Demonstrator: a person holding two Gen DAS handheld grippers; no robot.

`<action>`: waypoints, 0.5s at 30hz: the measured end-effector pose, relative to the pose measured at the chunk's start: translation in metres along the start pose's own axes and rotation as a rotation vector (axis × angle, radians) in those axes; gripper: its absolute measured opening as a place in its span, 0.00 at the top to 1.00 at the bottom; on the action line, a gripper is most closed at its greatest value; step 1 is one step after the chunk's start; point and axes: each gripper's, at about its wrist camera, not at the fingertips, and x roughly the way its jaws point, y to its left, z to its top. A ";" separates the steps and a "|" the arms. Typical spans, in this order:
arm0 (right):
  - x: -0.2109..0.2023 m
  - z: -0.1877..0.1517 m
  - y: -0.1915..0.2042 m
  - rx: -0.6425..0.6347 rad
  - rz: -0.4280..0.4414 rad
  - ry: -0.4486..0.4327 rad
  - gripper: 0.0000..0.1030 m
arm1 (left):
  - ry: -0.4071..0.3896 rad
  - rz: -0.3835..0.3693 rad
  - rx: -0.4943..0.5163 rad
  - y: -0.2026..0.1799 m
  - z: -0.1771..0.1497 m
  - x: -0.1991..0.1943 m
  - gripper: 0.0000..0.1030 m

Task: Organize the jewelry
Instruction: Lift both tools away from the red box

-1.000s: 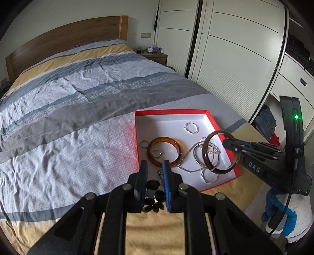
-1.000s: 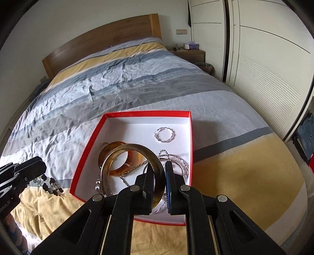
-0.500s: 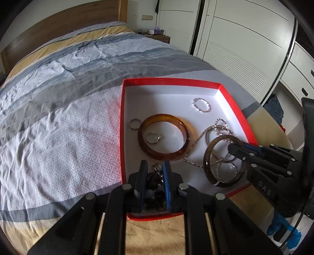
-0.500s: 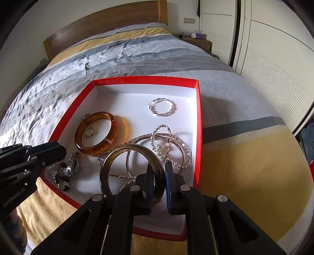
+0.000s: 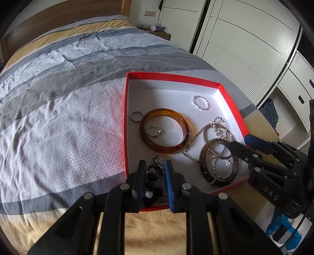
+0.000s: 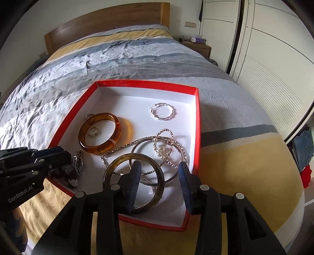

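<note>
A red box (image 5: 231,106) (image 6: 197,121) with a white inside lies on the bed. It holds an amber bangle (image 5: 166,150) (image 6: 115,125), small rings, silver chains and bangles (image 6: 176,149), and a dark horn bangle (image 5: 204,157) (image 6: 157,172). My right gripper (image 6: 160,172) is open, one finger inside the dark bangle, which lies on the silver pieces. My left gripper (image 5: 155,170) is open over the near left corner, with a dark bead bracelet and watch (image 5: 155,177) (image 6: 77,162) between its fingers.
The box sits near the bed's foot corner on a striped grey, blue and yellow duvet (image 5: 68,117). White wardrobe doors (image 5: 245,39) stand to the right. A wooden headboard (image 6: 109,17) and a nightstand (image 6: 198,46) are far behind.
My right gripper has opened and let go of the dark bangle in the box. My left gripper has opened wider, and the bead bracelet now lies in the box corner.
</note>
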 end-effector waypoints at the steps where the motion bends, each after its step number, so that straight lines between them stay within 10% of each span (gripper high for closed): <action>1: -0.006 0.001 0.000 0.003 -0.001 -0.008 0.60 | -0.007 -0.007 0.000 0.000 0.000 -0.005 0.78; 15: -0.111 -0.016 0.028 0.052 0.021 -0.078 0.45 | -0.103 0.080 -0.028 0.023 -0.036 -0.126 0.66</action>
